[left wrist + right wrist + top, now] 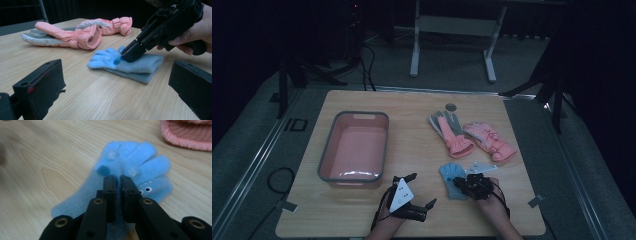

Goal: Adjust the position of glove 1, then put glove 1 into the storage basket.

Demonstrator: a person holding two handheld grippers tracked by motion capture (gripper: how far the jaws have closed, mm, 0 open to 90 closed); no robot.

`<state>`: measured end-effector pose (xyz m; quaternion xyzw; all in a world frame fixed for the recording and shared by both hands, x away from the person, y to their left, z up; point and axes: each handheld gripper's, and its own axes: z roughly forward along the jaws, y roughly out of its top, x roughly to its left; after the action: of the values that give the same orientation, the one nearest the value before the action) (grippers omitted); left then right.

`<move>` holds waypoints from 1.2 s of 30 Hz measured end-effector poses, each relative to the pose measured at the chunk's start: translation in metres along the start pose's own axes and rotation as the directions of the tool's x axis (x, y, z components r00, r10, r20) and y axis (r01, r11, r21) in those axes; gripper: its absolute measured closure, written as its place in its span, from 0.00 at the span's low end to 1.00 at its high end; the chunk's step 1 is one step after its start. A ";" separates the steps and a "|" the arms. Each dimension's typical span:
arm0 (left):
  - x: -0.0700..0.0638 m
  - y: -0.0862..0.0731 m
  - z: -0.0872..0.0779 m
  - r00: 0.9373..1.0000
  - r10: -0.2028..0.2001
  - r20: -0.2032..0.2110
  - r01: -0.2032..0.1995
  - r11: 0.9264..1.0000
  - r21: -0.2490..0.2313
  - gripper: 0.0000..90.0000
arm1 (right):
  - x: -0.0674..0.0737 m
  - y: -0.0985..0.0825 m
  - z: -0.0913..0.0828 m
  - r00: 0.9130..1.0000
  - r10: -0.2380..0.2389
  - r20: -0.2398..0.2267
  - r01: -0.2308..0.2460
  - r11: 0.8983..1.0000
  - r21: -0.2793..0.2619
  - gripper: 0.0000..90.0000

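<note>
A light blue fleece glove lies flat on the wooden table near its front edge, fingers pointing away from me. In the left gripper view this blue glove shows two stacked layers. My right gripper points down onto its palm, jaws nearly together, pinching the fleece. From the right gripper's own camera, the right gripper sits just behind the glove's fingers. The right gripper's tip touches the glove. My left gripper hovers to the glove's left, jaws wide apart and empty.
A pink tub with a grey rim stands at the left of the table. Two pink ski gloves lie behind the blue one. A pale flat piece rests beside the right gripper. Table legs stand on the floor beyond.
</note>
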<state>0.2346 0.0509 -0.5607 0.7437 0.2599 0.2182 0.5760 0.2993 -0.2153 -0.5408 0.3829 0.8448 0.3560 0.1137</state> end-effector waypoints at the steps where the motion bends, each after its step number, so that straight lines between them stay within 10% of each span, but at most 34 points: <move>1: 0.000 0.000 0.000 1.000 0.002 0.000 -0.002 1.000 -0.001 0.00 | 0.000 -0.001 0.001 1.000 0.000 -0.002 0.000 1.000 -0.002 0.91; 8: 0.001 0.000 0.000 1.000 -0.001 -0.002 0.001 1.000 -0.011 0.00 | 0.001 0.004 -0.009 0.999 -0.044 0.007 0.044 0.999 -0.030 0.70; 15: -0.002 0.000 0.001 0.998 0.010 0.061 -0.010 1.000 -0.008 0.00 | -0.011 0.009 -0.024 0.997 -0.016 -0.080 0.008 0.995 -0.103 0.19; 20: -0.004 0.004 0.001 0.993 0.067 0.097 -0.068 0.998 0.006 0.04 | -0.023 0.007 -0.026 0.993 0.006 -0.117 -0.019 0.994 -0.110 0.16; 28: 0.001 0.018 0.007 0.987 -0.061 0.148 0.041 0.990 0.132 0.03 | -0.043 0.004 -0.039 0.996 0.005 -0.089 -0.021 0.983 -0.181 0.15; 36: -0.003 0.032 0.019 0.983 0.007 0.181 -0.035 0.988 0.151 0.07 | -0.058 0.010 -0.049 0.984 0.054 -0.169 -0.083 0.982 -0.170 0.15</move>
<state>0.2486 0.0286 -0.5346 0.8051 0.2151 0.1355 0.5359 0.3219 -0.2780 -0.5030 0.3699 0.8028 0.4631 0.0652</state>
